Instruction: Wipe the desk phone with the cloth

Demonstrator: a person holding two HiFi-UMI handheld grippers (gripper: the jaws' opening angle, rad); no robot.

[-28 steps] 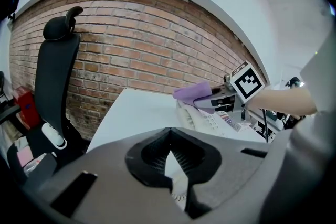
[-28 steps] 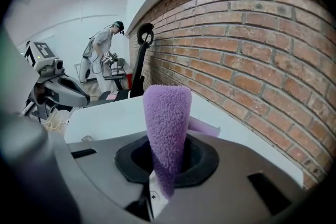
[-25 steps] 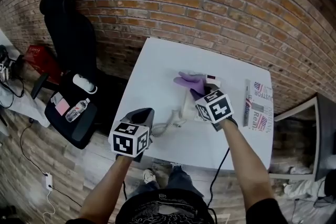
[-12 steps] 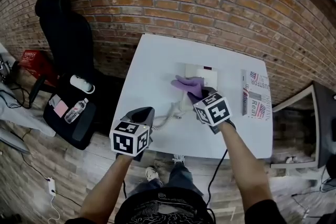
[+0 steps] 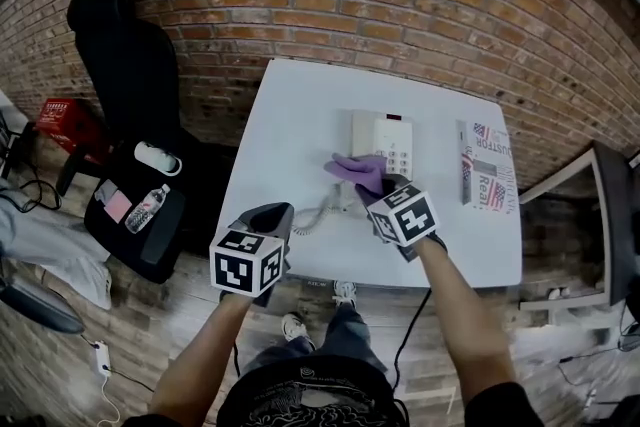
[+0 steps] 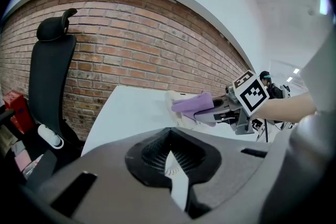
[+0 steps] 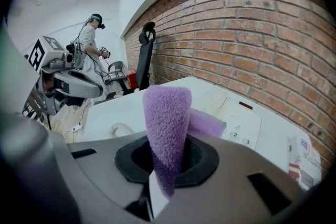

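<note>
The white desk phone (image 5: 384, 143) lies on the white table (image 5: 290, 130), keypad showing. Its handset side is partly hidden by the purple cloth (image 5: 358, 169). My right gripper (image 5: 378, 189) is shut on the cloth and holds it over the phone's near left edge. In the right gripper view the cloth (image 7: 167, 123) stands up out of the jaws, with the phone (image 7: 239, 120) just beyond. My left gripper (image 5: 272, 215) hangs at the table's near edge, shut, with nothing in it. From the left gripper view I see the cloth (image 6: 194, 105) and the phone (image 6: 177, 98) ahead.
A coiled cord (image 5: 318, 215) trails from the phone towards the near edge. A printed paper (image 5: 486, 177) lies to the right of the phone. A black office chair (image 5: 130, 75) holding a water bottle (image 5: 147, 208) stands left of the table. A brick wall (image 5: 400, 5) runs behind.
The right gripper has drawn the cloth back towards me, off the phone's face. The keypad now shows. The left gripper has stayed at the near edge.
</note>
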